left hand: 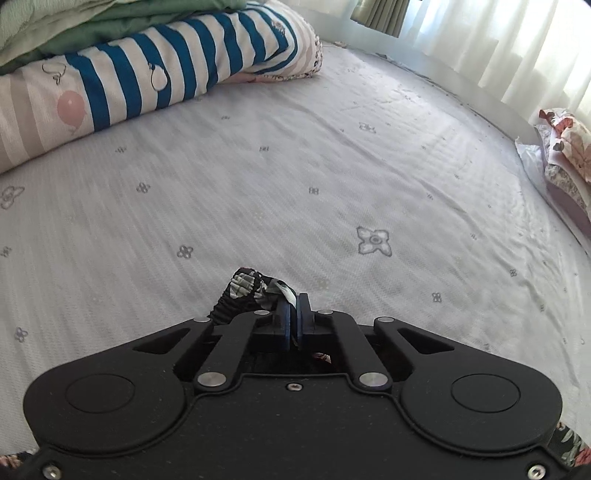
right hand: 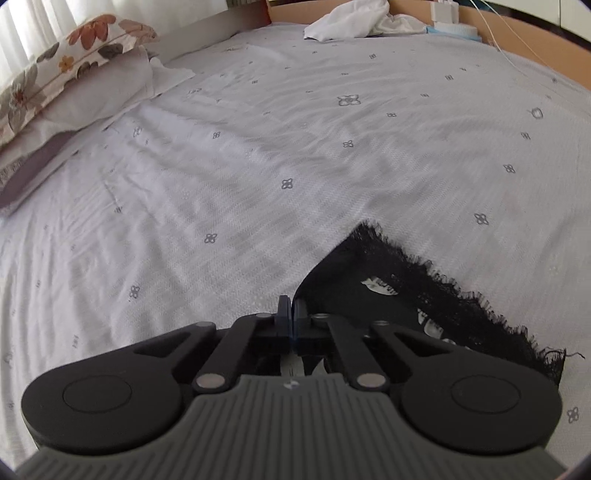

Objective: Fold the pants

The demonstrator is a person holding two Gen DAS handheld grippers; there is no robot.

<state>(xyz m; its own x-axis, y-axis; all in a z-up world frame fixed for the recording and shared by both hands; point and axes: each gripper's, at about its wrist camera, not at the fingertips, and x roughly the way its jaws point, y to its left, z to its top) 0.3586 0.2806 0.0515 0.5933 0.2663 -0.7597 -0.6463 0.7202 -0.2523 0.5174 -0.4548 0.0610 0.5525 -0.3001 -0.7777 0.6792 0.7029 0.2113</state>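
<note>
nearest to me in the left wrist view, my left gripper [left hand: 294,301] has its blue pads pressed together on a bunched, elastic-looking bit of the pants [left hand: 246,291], dark with a pale print. that bunch pokes out to the left of the fingertips, above the bedsheet [left hand: 332,166]. more of the floral fabric peeks out at the bottom corners of the view, under the gripper body.

in the right wrist view, my right gripper [right hand: 290,304] is closed too, pads together on the dark edge of the pants [right hand: 424,306]. from the pinch the cloth spreads to the right and lies on the sheet, its frayed black lace hem running diagonally toward the lower right.

further off, a blue-and-white striped quilt [left hand: 155,74] is folded at the upper left of the left view with green bedding [left hand: 92,26] on top. a flowered pillow [right hand: 62,62] sits at the upper left of the right view, and a white garment [right hand: 351,18] lies by the far edge. curtains [left hand: 498,40] hang behind the bed.
</note>
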